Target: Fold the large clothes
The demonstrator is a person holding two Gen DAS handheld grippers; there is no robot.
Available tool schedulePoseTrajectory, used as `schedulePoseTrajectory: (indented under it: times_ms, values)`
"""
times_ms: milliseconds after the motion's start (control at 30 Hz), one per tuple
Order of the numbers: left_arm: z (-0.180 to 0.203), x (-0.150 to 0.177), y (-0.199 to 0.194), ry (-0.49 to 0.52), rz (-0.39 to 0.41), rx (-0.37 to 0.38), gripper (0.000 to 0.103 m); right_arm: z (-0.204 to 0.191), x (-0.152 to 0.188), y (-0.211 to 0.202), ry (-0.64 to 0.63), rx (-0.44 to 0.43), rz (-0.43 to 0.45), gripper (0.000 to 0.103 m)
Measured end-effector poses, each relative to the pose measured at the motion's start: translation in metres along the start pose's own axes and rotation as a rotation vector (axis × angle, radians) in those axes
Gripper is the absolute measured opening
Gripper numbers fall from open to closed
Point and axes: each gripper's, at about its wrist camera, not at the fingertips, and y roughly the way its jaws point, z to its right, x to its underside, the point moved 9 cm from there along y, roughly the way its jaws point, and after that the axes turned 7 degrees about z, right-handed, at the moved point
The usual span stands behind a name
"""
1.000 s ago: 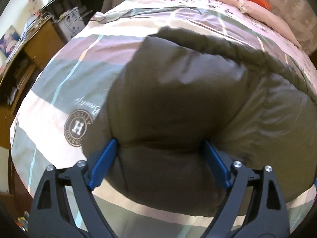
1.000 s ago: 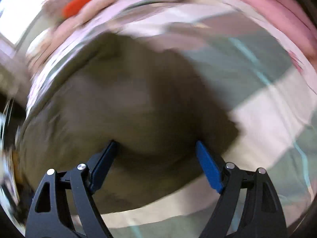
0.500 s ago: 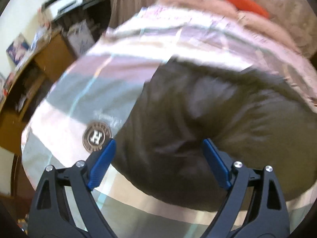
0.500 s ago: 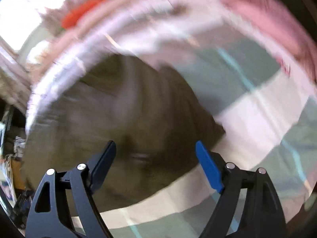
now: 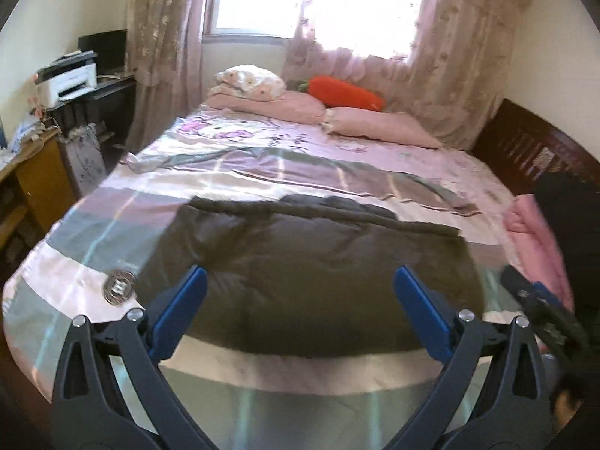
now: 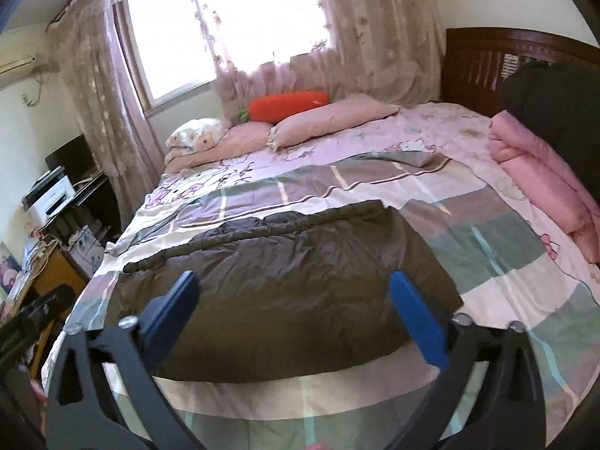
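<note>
Left cam: left gripper (image 5: 300, 292) is wide open, holding nothing, hovering above the near edge of the dark puffy jacket (image 5: 311, 273), which lies folded flat right ahead on the checked bedspread (image 5: 112, 225). Looks like the fold's basically done.

Right cam: right gripper (image 6: 292, 300) also spread and empty, jacket (image 6: 285, 285) straight ahead. Pillows (image 6: 326, 116), carrot plush (image 6: 288, 103) and curtained window (image 6: 232, 18) sit beyond.

my tongs: left gripper (image 5: 299, 292) and right gripper (image 6: 295, 300), matt black plastic arms, smooth blue pads, bright metal screws | jacket (image 5: 307, 273): matt olive-brown puffy cloth, creased | bedsheet (image 6: 498, 255): smooth checked cloth, slight sheen | headboard (image 6: 476, 63): dark glossy wood | curtains (image 5: 461, 56): thin patterned cloth
</note>
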Motion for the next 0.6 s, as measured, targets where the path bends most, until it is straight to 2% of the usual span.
schedulePoseTrajectory:
  times_ms: [33,100,267,433,600]
  values:
    - [0.009,0.001,-0.006,-0.01,-0.001,0.045,0.101,-0.002,0.0,-0.004,-0.003,0.0,0.005,0.102]
    - [0.021,0.001,-0.015,0.007,0.013,0.086,0.101,-0.007,0.004,-0.008,-0.044,0.005,0.002,0.102]
    - [0.041,0.001,-0.031,0.147,0.08,0.021,0.101,-0.02,0.015,-0.009,-0.143,0.014,-0.024,0.102]
    - [0.052,0.004,-0.036,0.169,0.107,0.045,0.101,-0.022,0.024,-0.007,-0.165,0.029,-0.063,0.102]
    - [0.054,0.005,-0.037,0.173,0.107,0.042,0.101,-0.029,0.027,-0.007,-0.195,0.034,-0.066,0.102]
